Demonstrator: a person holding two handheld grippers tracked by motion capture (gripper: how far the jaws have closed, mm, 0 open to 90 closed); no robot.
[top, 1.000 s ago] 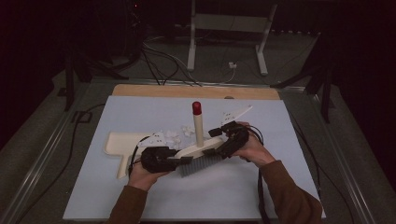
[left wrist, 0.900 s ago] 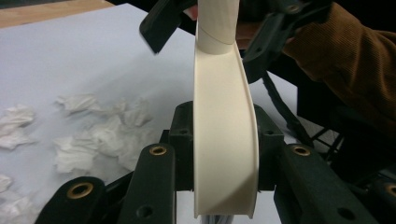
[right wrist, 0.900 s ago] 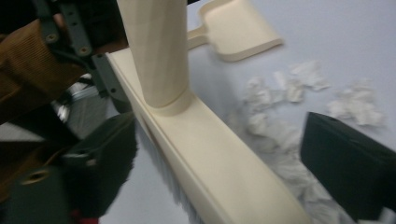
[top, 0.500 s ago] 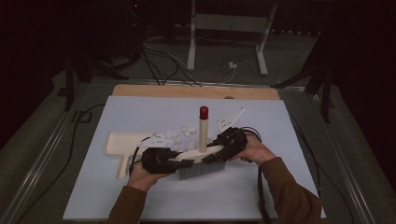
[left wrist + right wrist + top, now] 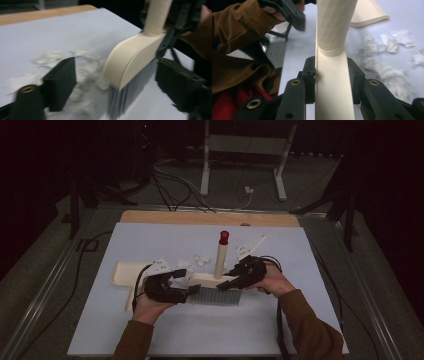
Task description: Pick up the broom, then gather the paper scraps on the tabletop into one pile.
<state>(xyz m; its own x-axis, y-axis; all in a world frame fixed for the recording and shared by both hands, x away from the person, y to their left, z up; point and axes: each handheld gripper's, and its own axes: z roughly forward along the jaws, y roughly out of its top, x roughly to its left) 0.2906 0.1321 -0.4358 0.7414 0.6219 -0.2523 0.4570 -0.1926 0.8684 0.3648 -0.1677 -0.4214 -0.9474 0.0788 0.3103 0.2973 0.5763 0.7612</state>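
A cream hand brush (image 5: pixel 212 281) with grey bristles stands on the pale blue table, its handle (image 5: pixel 220 255) upright and red-tipped. My right gripper (image 5: pixel 227 282) has just been closing and is shut on the brush's cream back (image 5: pixel 334 82), a jaw pressed on each side. My left gripper (image 5: pixel 182 287) has just been opening. Its fingers (image 5: pixel 61 82) stand apart on either side of the brush's end (image 5: pixel 132 57) without touching it. Torn paper scraps (image 5: pixel 200 259) lie behind the brush, blurred (image 5: pixel 82 72) in the left gripper view.
A cream dustpan (image 5: pixel 122 272) lies flat at the left of the table, its lip (image 5: pixel 367 12) beyond the scraps (image 5: pixel 387 50). A wooden strip (image 5: pixel 210 217) runs along the far edge. Cables and a stand's legs (image 5: pixel 240 165) lie on the floor behind.
My left gripper has let go of the brush and opened, while the right gripper has closed on it. The red-tipped handle has shifted a little to the right and stands straighter.
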